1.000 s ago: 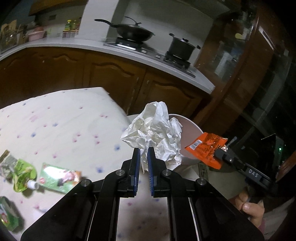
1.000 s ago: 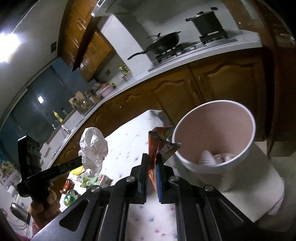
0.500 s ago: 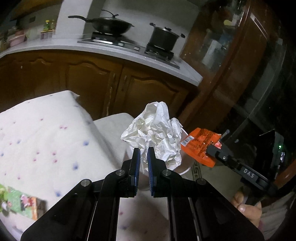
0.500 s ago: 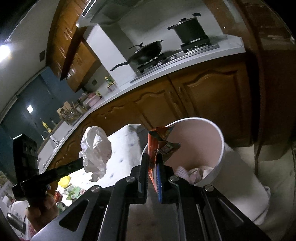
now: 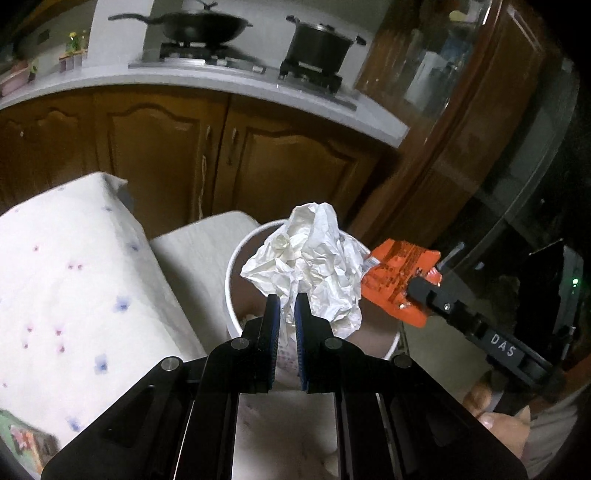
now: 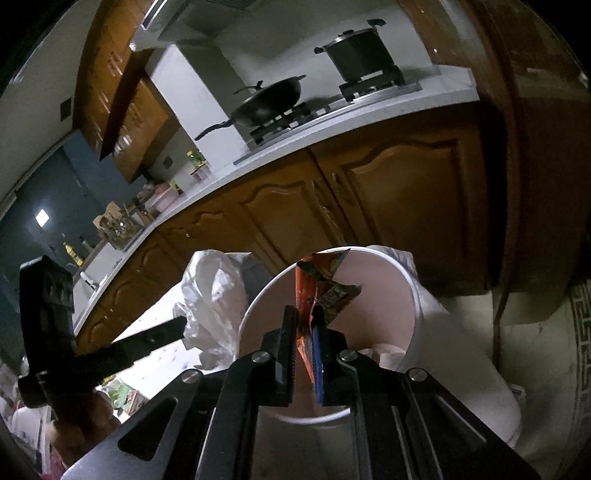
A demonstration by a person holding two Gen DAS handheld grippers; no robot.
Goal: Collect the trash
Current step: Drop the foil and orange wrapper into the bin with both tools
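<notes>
My left gripper [image 5: 287, 299] is shut on a crumpled white paper ball [image 5: 310, 254], held just above the near-left rim of the white bin [image 5: 231, 273]. The right gripper [image 5: 421, 288] comes in from the right with an orange snack wrapper [image 5: 395, 273] beside the paper. In the right wrist view, the right gripper [image 6: 304, 310] hangs over the bin [image 6: 413, 295]. Its jaws are opening, with the wrapper [image 6: 325, 291] still upright between the pads. The paper ball [image 6: 210, 295] sits at the bin's left edge. White scraps lie inside the bin.
A table with a dotted white cloth [image 5: 55, 280] stands left of the bin, with a green packet [image 5: 22, 443] at its near edge. Brown cabinets [image 5: 288, 170] and a counter with a wok [image 5: 203, 27] and pot [image 5: 317, 48] run behind. A hand [image 5: 491, 406] holds the right gripper.
Both grippers have moved from beside the table to over the bin. The table and its packets slid left in the left wrist view. The bin's opening now lies under the wrapper.
</notes>
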